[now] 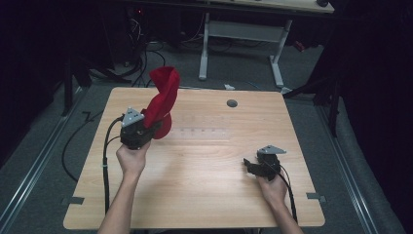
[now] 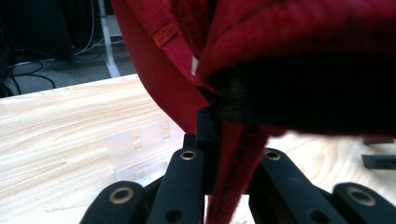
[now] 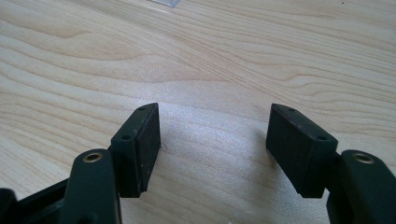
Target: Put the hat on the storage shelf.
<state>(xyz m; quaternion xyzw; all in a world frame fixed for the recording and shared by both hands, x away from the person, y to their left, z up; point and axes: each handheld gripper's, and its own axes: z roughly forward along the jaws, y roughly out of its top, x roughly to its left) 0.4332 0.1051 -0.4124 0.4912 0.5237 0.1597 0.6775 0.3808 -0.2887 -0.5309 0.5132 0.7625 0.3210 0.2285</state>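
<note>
1. Right now your left gripper [image 1: 146, 127] has its jaws pinched tight on a red cloth [image 1: 163, 95], which looks like a cap or small garment; the left gripper view shows a fold of it squeezed between the jaws and a small orange label [image 2: 166, 33] on its edge.
2. You hold the cloth lifted over the left half of the table [image 1: 204, 195]. Its top twists upward, while its lower bulge hangs just beside the gripper, close to the wood; whether it touches the surface is unclear.
3. Your right gripper [image 1: 254, 165] rests low over the right side of the table, well apart from the cloth, with its jaws spread wide and nothing between them; the right gripper view shows bare wood between the pads [image 3: 148, 140].
4. A clear plastic rack [image 2: 135, 144] lies on the table just beyond the cloth.
5. You appear to be in the lifting step, with one hand carrying the cloth.
6. Next, you likely need the right gripper to cross over and catch a free edge, so keep the left grip firm and the cloth steady.
</note>
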